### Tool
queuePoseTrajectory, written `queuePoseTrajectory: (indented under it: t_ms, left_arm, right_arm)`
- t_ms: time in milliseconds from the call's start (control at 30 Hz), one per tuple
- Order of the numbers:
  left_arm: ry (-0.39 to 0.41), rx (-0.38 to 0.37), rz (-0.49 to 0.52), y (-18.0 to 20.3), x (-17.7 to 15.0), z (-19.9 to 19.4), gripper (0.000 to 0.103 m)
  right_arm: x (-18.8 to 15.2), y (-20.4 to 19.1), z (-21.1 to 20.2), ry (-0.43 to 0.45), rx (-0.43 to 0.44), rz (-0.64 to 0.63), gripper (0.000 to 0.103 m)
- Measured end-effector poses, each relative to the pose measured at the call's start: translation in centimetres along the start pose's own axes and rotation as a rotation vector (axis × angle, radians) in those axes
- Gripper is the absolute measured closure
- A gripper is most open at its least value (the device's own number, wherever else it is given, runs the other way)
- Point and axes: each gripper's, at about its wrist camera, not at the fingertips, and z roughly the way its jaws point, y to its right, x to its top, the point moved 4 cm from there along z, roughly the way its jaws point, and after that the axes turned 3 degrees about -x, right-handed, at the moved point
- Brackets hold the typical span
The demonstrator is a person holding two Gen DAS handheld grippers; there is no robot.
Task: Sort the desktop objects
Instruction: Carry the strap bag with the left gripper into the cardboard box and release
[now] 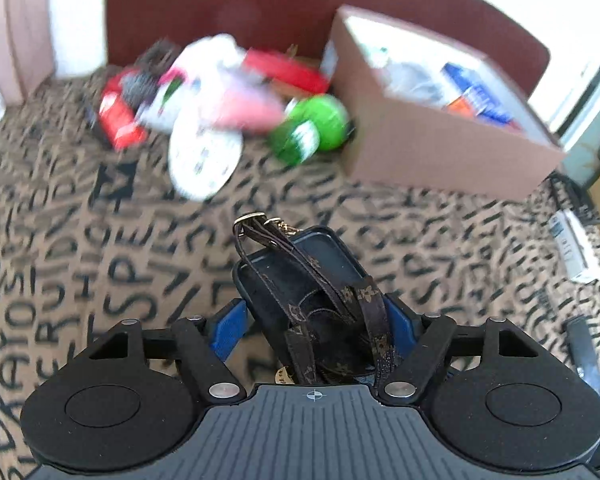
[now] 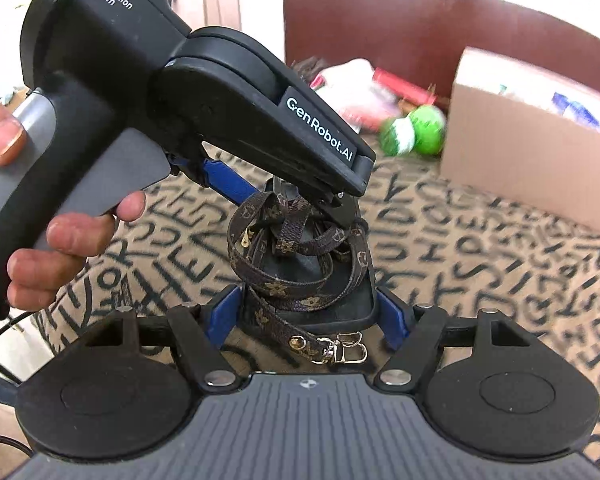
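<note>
A black phone case (image 1: 300, 264) with a brown monogram strap (image 1: 364, 296) wound around it hangs above the lettered cloth. My left gripper (image 1: 316, 320) is shut on one end, its blue pads (image 1: 230, 332) against the case's sides. In the right wrist view the same case (image 2: 296, 270) and strap (image 2: 276, 290) sit between the blue pads of my right gripper (image 2: 308, 312), which is shut on the near end. The left gripper (image 2: 304, 196) clamps the far end there, held by a person's hand (image 2: 72, 240). The strap's metal clasp (image 2: 344, 352) dangles free.
An open cardboard box (image 1: 440, 152) with packets inside stands at the back right. Left of it lies a blurred pile: green bottle (image 1: 320, 120), white round disc (image 1: 204, 156), red pack (image 1: 120, 116). A dark red backrest (image 1: 260, 0) rises behind. A black pen-like item (image 1: 584, 348) lies right.
</note>
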Motion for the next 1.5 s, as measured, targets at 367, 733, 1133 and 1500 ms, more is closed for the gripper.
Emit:
queuePoseTrajectory:
  t_ms: [367, 733, 1133, 1500]
  left_arm:
    - [0.173, -0.112, 0.157, 8.6, 10.5, -1.5, 0.029]
    - [0.193, -0.235, 0.282, 17.6, 20.4, 4.5, 0.028]
    - [0.031, -0.295, 0.349, 22.5, 23.9, 14.9, 0.050]
    - [0.084, -0.286, 0.258, 20.7, 24.9, 15.4, 0.011]
  right_arm:
    - [6.6, 6.7, -4.1, 0.215, -0.154, 0.026, 0.027]
    - [11.7, 17.1, -3.5, 0.296, -0.337, 0.077, 0.027]
    - [12.5, 25.3, 3.4, 0.158, -0.387, 0.084, 0.029]
    - [11.6, 28.1, 7.3, 0.120, -0.410, 0.132, 0.029]
